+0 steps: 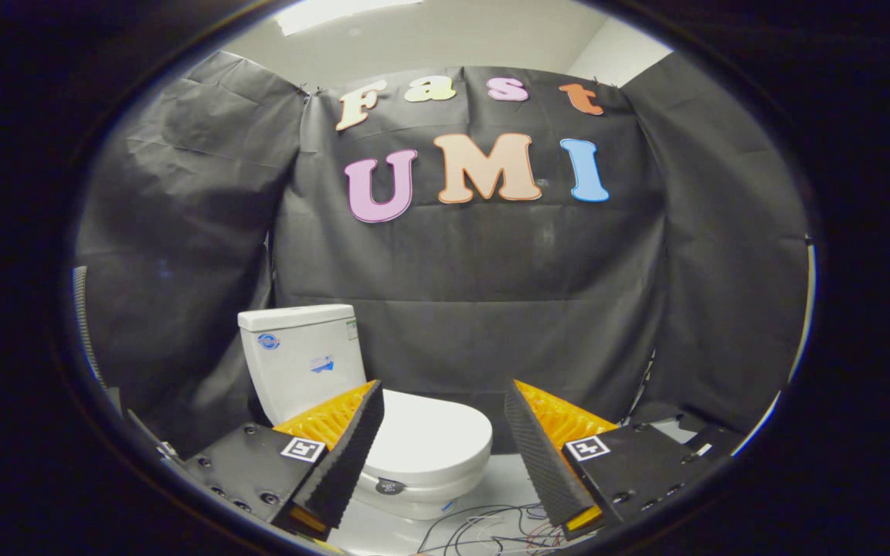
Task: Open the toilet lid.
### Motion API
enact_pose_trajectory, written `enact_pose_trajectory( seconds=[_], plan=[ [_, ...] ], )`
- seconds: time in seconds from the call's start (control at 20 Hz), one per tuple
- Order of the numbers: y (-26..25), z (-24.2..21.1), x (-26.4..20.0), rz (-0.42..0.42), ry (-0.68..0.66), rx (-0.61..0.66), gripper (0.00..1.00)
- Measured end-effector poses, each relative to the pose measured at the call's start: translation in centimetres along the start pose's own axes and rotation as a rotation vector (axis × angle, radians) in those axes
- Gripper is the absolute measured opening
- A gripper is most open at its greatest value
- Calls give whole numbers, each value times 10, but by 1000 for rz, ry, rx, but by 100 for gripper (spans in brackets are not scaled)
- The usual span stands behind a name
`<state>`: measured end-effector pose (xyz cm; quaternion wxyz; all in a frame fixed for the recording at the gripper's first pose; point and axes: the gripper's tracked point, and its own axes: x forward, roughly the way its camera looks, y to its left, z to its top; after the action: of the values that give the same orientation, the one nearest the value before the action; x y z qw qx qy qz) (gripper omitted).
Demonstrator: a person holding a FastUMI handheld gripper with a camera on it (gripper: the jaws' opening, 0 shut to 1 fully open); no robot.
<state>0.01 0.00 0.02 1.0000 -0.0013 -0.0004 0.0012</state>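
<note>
The black cloth wall point(491, 293) of the booth stands well beyond the gripper, closing the scene behind everything else. In front of it, ahead of the fingers and off toward the left one, sits a white toilet point(368, 417) with its cistern point(298, 355) upright at the back. The toilet lid point(433, 436) lies flat and closed over the bowl; its rounded front edge reaches into the gap between the 2 fingers, nearer the left finger than the right, and the left finger hides part of it. A small dark round mark point(389, 486) sits on the front of the bowl just under the lid edge. On the pale floor point(507, 479) just ahead of the fingers lies a loose tangle of thin wires point(491, 529).

The gripper point(445, 421) is released, its fingers spread wide with nothing between them and nothing touching either one.

The task looks to be at its approach step: the lid is still down and the tool has not reached it. The next move likely calls for bringing the gripper forward and down, a little to the left, so that a fingertip catches under the lid's front lip or both fingers pinch that edge, then swinging it up and back toward the cistern. The lip looks thin and smooth, so a shallow hold could slip.
</note>
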Motion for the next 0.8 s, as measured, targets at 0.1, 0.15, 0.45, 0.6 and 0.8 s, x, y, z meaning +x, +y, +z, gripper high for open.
enact_pose_trajectory(
  seconds=[0.1,0.15,0.45,0.6,0.8],
  plan=[
    [0,0,0,0,0,0,97],
    [0,1,0,0,0,0,97],
    [1,1,3,2,-1,-7,97],
    [1,0,2,3,-4,-11,97],
    [3,2,26,5,-2,-7,97]
  ],
)
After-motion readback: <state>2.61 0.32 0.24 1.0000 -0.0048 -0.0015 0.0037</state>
